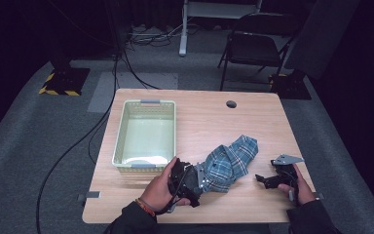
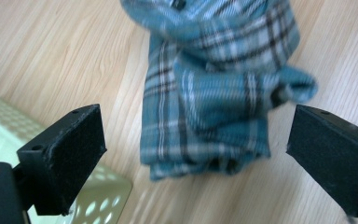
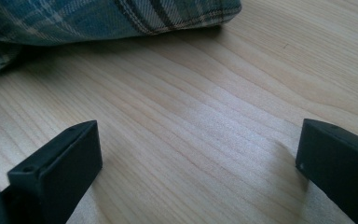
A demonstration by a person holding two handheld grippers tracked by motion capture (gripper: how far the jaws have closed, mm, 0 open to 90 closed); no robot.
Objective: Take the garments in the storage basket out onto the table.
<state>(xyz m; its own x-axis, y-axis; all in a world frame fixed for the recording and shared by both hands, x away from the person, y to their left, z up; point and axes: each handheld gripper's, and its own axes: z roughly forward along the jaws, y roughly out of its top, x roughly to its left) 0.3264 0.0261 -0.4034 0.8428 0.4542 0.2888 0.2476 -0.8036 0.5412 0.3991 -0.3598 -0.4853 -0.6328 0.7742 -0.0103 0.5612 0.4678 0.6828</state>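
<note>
Right now a crumpled blue-and-white plaid cloth [image 1: 230, 163] is lying bunched on the light wooden table [image 1: 204, 117], sitting in the lower middle of the high view and stretching from lower left to upper right. In the left gripper view the same cloth [image 2: 214, 88] is filling the upper middle of the frame, folded over itself with its hem toward the bottom, resting flat on the wood.

At the cloth's lower left end in the high view, the left gripper [image 1: 198, 181] is sitting right against the fabric, held by the person's left hand [image 1: 161, 187]. Its own camera is showing the two black jaws standing wide apart at the lower left and lower right of the frame, with the cloth's edge lying between them but not clamped.

Over at the lower right of the high view, the right gripper [image 1: 262, 179] is resting near the table's front edge, apart from the cloth, held by the person's right hand [image 1: 299, 187]. In the right gripper view its jaws are also spread wide, with bare wood between them, and the cloth [image 3: 98, 21] is running along the top left of that frame, further off.

A pale green perforated plastic basket [image 1: 120, 131] is standing in the left middle of the high view, just beyond the left hand; its corner [image 2: 107, 196] is peeking in at the lower left of the left gripper view.
</note>
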